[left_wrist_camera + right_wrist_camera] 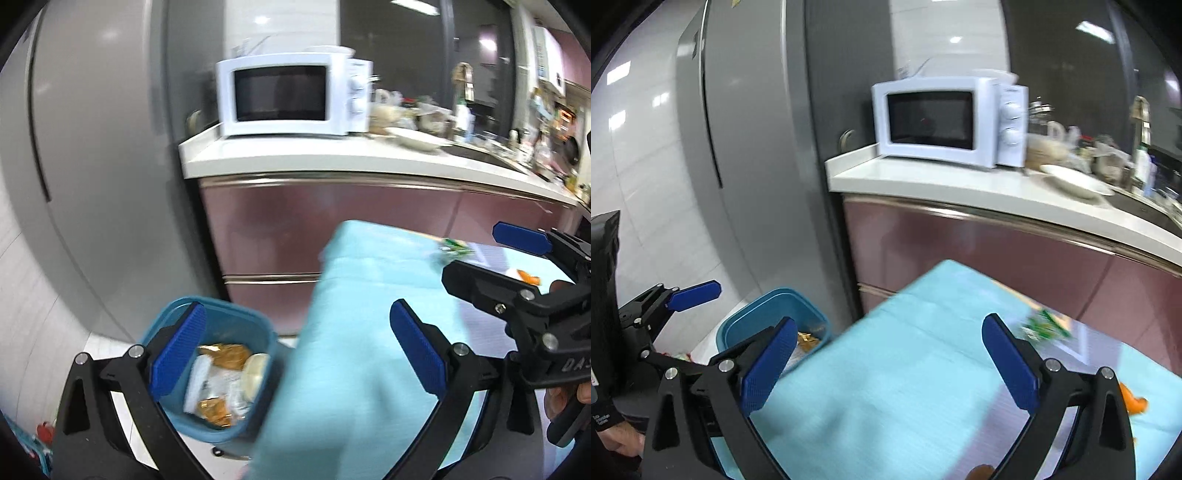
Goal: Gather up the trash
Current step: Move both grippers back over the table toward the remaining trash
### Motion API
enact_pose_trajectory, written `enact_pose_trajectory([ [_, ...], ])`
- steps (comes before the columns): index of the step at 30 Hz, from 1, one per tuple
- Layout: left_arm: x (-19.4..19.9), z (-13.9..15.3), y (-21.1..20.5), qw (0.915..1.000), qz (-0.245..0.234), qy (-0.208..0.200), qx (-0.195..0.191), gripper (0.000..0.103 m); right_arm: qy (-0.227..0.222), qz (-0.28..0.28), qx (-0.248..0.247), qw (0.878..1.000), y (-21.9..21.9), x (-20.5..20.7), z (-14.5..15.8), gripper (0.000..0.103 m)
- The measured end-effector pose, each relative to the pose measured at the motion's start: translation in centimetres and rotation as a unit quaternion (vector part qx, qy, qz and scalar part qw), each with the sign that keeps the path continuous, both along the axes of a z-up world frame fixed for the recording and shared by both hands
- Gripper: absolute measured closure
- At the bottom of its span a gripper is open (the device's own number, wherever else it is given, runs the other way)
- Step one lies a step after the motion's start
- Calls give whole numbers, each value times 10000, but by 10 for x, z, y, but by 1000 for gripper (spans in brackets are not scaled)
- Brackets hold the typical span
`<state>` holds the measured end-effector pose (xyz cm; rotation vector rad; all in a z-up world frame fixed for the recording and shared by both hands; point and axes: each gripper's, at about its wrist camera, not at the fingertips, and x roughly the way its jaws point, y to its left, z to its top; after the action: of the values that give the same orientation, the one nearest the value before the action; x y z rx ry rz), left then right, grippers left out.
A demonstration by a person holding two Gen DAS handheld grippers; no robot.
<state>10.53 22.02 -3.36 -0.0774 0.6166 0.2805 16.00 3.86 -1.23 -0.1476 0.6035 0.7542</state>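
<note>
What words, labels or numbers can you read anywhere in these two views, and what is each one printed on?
"DAS": embossed on the black body of the right gripper, cut off at the frame edge in the left wrist view.
Small white print on the person's black glove: too small to read.
Green wrapper on the table: print blurred, unreadable.
Wrappers in the blue bin: no legible text.
Microwave: no readable marking.

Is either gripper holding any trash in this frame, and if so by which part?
Nothing is held. The left gripper and right gripper both stand open and empty.
</note>
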Motion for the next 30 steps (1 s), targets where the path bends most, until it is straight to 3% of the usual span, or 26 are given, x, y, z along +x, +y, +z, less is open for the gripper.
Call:
enact_pose_trajectory([
  [12,20,-3,-109,9962,-865,35,40,5,-208,-1127,34,9934,-140,-5,-5,6],
  [23,28,-19,-156,9917,-1268,214,-76,5,-14,-1923,-193,9812,-243,-16,-37,6],
  [30,51,-30,-175,9875,-1521,380,-175,5,224,-2188,-268,9751,-271,-7,-58,6],
])
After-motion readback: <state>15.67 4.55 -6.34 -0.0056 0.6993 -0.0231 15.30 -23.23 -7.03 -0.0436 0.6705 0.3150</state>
